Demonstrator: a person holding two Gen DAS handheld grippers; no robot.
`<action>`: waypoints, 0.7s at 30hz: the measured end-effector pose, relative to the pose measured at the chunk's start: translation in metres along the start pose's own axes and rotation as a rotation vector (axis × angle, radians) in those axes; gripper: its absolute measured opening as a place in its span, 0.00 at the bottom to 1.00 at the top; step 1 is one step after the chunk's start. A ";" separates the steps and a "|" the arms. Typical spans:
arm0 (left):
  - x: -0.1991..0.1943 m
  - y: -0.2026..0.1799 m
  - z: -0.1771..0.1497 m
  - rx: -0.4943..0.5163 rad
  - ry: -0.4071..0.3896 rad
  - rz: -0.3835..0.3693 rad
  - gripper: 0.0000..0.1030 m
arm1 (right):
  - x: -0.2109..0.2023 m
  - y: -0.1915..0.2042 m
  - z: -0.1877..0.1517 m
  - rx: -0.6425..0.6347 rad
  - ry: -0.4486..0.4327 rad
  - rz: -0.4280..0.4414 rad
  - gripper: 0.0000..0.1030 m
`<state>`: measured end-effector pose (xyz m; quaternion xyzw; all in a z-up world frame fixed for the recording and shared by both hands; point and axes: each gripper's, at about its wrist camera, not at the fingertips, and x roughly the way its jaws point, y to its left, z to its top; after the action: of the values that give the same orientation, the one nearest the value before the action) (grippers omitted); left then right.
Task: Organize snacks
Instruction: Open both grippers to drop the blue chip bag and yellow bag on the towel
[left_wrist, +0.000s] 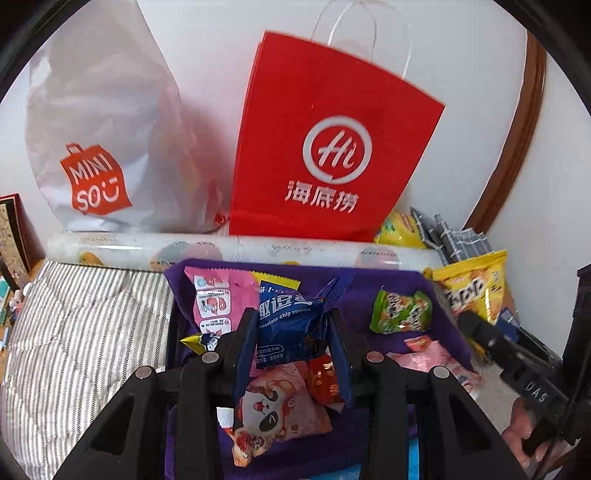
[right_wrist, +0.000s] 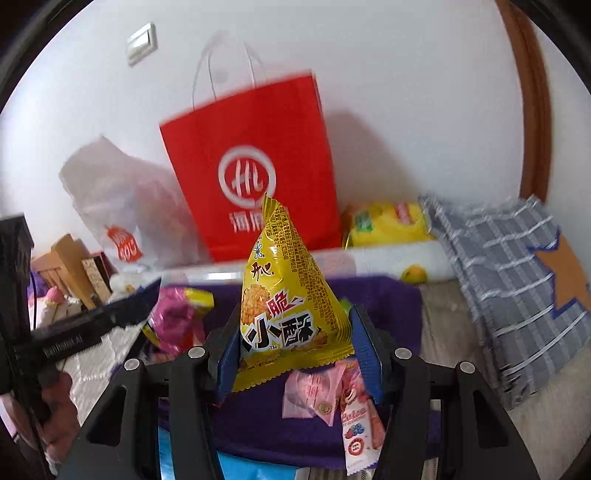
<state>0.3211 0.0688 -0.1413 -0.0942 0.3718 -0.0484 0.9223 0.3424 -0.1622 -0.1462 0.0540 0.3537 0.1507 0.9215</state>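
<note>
My left gripper (left_wrist: 291, 332) is shut on a blue chocolate chip cookie packet (left_wrist: 286, 317), held above a purple cloth (left_wrist: 443, 332) strewn with snacks: a pink packet (left_wrist: 218, 299), a green packet (left_wrist: 400, 312) and a panda packet (left_wrist: 275, 410). My right gripper (right_wrist: 295, 343) is shut on a yellow triangular crisp packet (right_wrist: 288, 306), held upright over the same purple cloth (right_wrist: 388, 306). Pink sachets (right_wrist: 325, 391) lie below it. The right gripper shows at the right of the left wrist view (left_wrist: 491, 339), holding the yellow packet (left_wrist: 469, 288).
A red paper bag (left_wrist: 325, 147) and a white Miniso bag (left_wrist: 107, 147) stand against the wall behind a printed roll (left_wrist: 258, 249). A striped cloth (left_wrist: 85, 325) lies left. A plaid grey cloth (right_wrist: 509, 280) and a yellow bag (right_wrist: 384, 221) lie right.
</note>
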 end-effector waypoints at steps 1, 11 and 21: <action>0.004 0.000 -0.002 0.006 0.002 0.009 0.35 | 0.007 -0.001 -0.003 0.002 0.026 -0.003 0.53; 0.027 0.015 -0.013 -0.061 0.073 -0.044 0.35 | 0.023 -0.007 -0.014 -0.013 0.097 -0.017 0.53; 0.032 0.007 -0.014 -0.045 0.088 -0.036 0.55 | 0.019 -0.004 -0.012 -0.014 0.098 -0.020 0.67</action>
<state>0.3344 0.0681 -0.1746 -0.1192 0.4112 -0.0606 0.9017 0.3489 -0.1603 -0.1686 0.0365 0.3981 0.1465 0.9048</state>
